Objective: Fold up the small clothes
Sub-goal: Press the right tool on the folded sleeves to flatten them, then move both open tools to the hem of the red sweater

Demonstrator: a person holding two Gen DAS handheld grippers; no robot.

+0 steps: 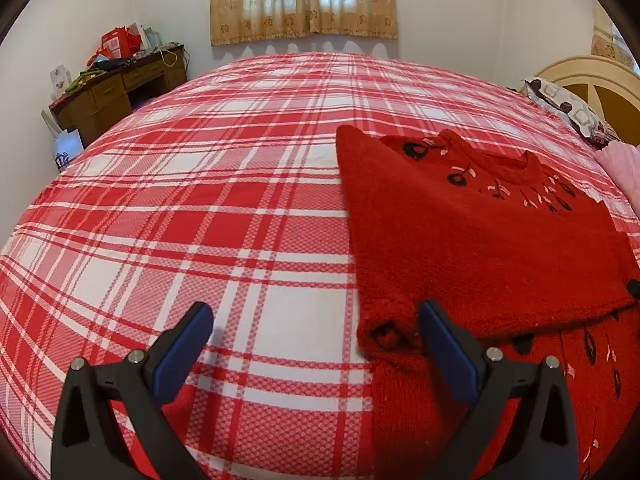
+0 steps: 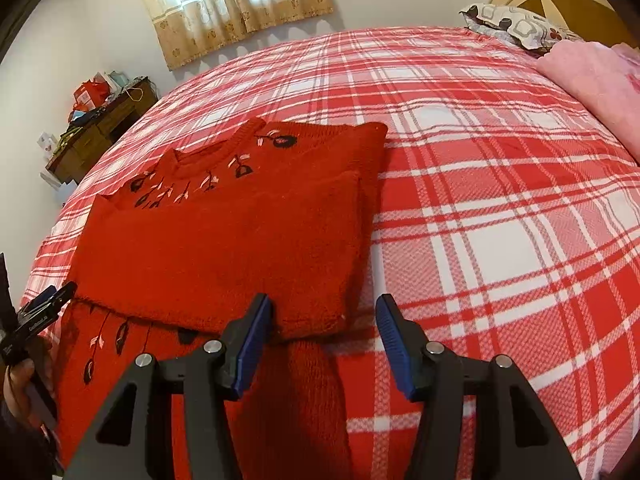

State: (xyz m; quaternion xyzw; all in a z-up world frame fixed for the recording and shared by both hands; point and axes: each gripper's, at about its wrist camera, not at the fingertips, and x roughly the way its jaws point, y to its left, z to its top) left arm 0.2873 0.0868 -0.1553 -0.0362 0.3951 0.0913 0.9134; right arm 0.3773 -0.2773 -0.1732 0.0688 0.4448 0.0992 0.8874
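So both the left gripper (image 1: 316, 320) and right gripper (image 2: 322, 312) were held wide apart over the red sweater (image 2: 224, 240), nothing gripped, on the plaid bedsheet (image 1: 200, 200).

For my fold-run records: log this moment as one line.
stage: sleeves folded in | red sweater flat on plaid bed | left gripper open, empty | right gripper open, over hem corner

Bedspread (image 1: 200, 200) bare left of red sweater (image 1: 460, 240); pink blanket (image 2: 592, 80) blocks headboard side.
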